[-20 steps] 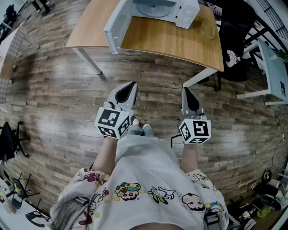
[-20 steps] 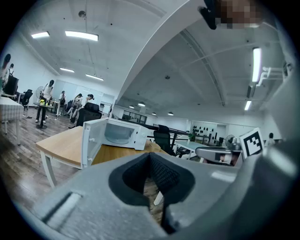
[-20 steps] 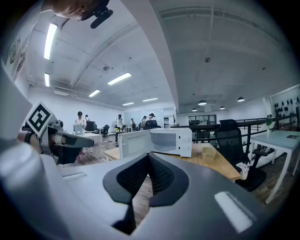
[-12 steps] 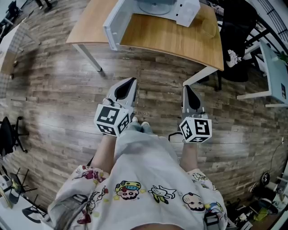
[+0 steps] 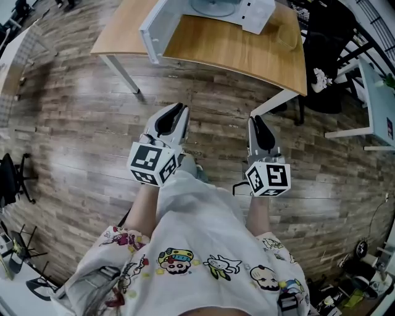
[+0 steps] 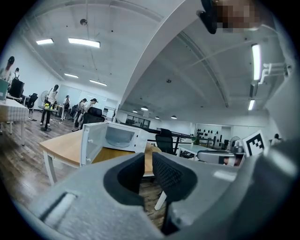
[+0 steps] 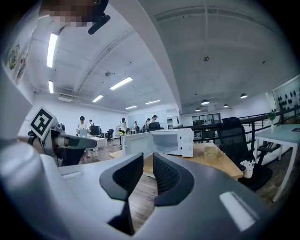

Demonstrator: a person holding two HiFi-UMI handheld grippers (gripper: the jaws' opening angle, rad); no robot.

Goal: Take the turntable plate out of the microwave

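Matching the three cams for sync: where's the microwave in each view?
Head view: microwave at the top edge, right of centre, door swung open to the left.
Left gripper view: microwave left of centre, mid-height, door open.
Right gripper view: microwave near centre, door open to the left.
Shared landmark: the wooden table under it.

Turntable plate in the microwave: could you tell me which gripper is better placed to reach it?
Right, probably. Both are empty and short of the table, but the right gripper faces the open microwave, while its door juts out toward the left gripper.
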